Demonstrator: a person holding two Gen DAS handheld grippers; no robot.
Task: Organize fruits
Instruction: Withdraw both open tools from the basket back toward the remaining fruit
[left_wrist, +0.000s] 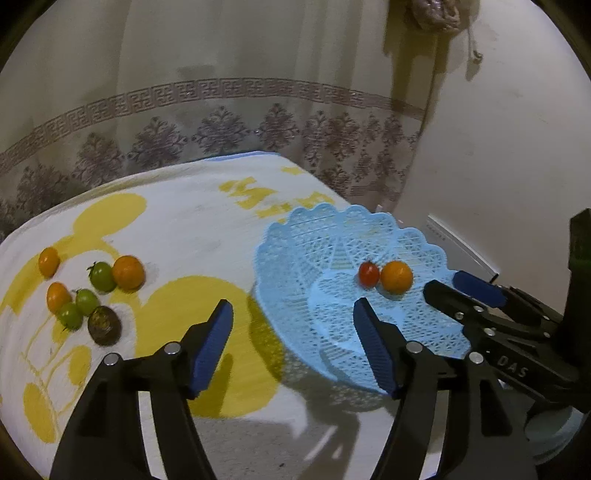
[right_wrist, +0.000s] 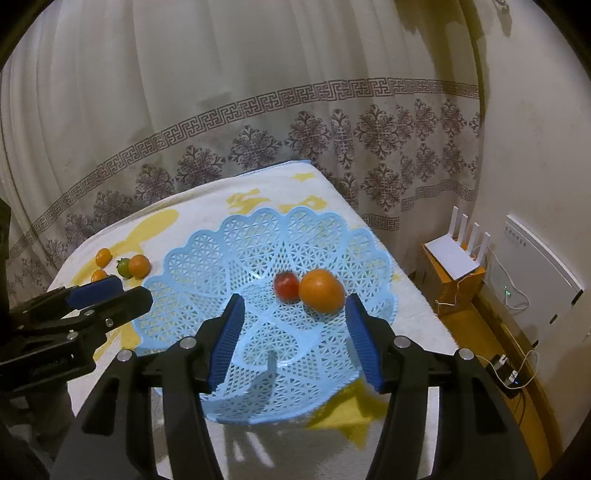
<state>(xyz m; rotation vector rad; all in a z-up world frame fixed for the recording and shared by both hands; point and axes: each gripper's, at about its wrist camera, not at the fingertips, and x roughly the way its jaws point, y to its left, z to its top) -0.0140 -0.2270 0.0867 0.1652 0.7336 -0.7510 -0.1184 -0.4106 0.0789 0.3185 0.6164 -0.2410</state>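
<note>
Blue lattice plastic, my basket sits toward the bench's right edge, holding an orange and what looks like a red tomato. Both my left hand-held gripper and right hand-held gripper hang wide, empty. Remaining fruits cluster near the left edge.

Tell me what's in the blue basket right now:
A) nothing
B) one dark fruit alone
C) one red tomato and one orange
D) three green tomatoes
C: a red tomato and an orange lie side by side in the blue basket; the green tomatoes and the dark fruit lie on the towel.
</note>
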